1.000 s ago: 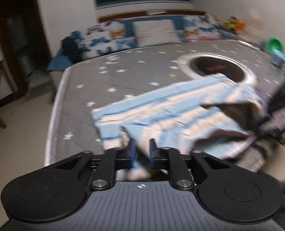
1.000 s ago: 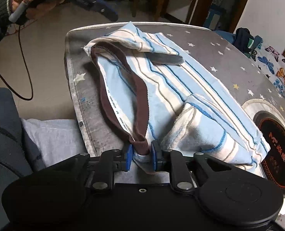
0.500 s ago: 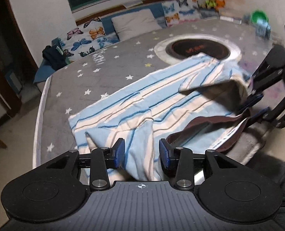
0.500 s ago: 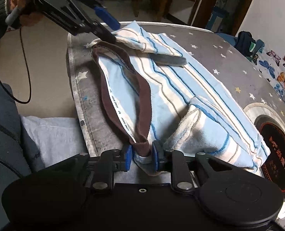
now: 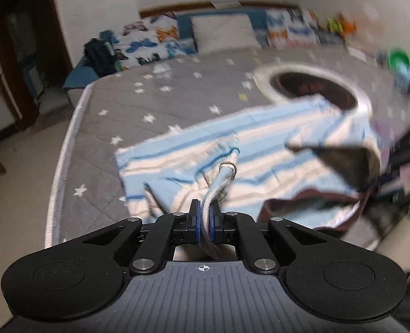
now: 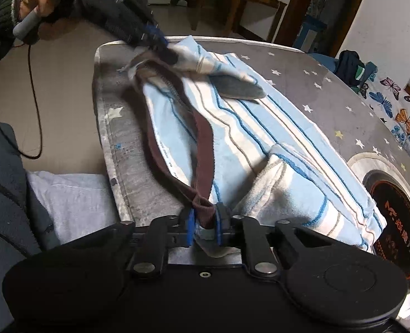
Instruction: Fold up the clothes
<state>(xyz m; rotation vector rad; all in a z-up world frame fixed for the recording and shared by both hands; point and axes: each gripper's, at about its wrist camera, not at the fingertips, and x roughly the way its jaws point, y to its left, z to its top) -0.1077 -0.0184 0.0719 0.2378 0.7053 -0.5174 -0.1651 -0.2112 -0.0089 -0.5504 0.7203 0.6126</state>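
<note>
The soft, limp, light-blue and white striped terry shorts [image 6: 260, 144] sprawl on the grey star-print tabletop [image 6: 329, 83] beside its round dark inset, left claw [image 5: 204, 223] pinching a hem fold, right claw [image 6: 203, 229] clamping the brown waistband [image 6: 202, 138], probably the firmest hold.

R gripper [image 6: 203, 229] clamping brown waistband [image 6: 202, 138]; striped garment [image 6: 274, 138] on star-print mattress [image 6: 329, 83]

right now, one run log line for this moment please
left gripper: shut on blue-and-white striped garment corner | right gripper: shut on brown waistband | grey star-print table
</note>
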